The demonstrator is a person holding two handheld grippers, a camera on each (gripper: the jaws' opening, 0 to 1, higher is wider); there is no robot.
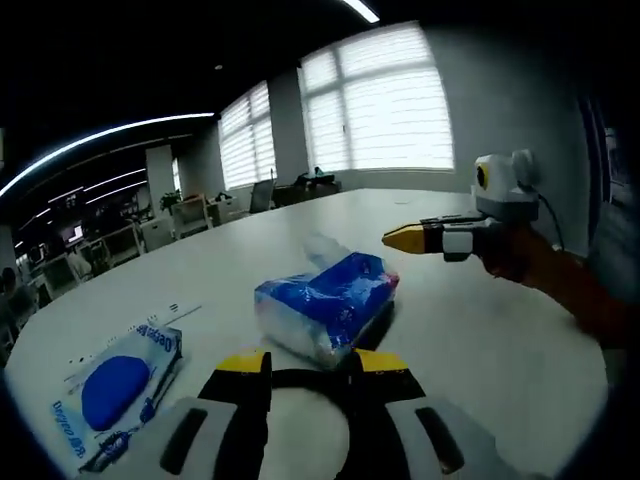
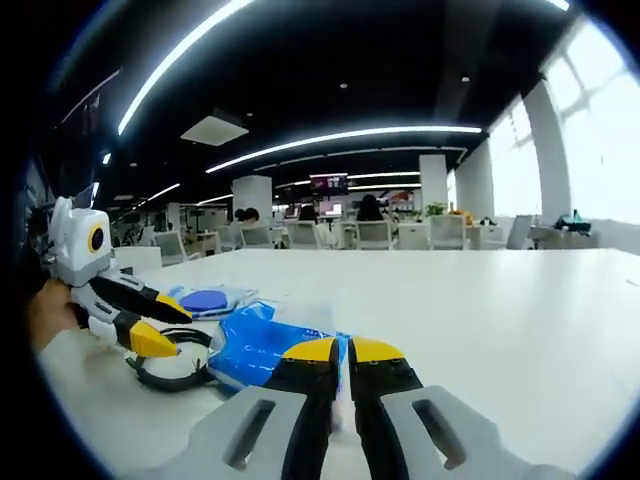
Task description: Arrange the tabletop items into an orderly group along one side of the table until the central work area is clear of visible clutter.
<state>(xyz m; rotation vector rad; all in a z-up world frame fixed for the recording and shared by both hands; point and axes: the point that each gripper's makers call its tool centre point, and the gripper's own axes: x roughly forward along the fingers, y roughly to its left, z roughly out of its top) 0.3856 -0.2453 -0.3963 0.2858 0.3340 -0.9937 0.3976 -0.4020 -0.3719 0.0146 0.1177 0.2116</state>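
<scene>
1. On the white tabletop (image 1: pixel 480 350), a blue tissue pack (image 1: pixel 325 305) lies just ahead of the left tongs (image 1: pixel 305 362), whose yellow-tipped jaws stand spread to either side of its near end, apparently to straddle it for a grasp
2. In the right gripper view, the right tongs (image 2: pixel 340 352) are pressed together; a thin pale edge sits at their tips, and whether they are pinching the tissue pack (image 2: pixel 255 345) cannot be told
3. The right tongs (image 1: pixel 425 238) appear in the left gripper view above the tabletop, well apart from the pack
4. A flat packet with a blue oval (image 1: pixel 115 385) lies to the left of the pack, apart from it
5. Judgement: both items remain in the working area; the grouping along one side is not yet done
</scene>
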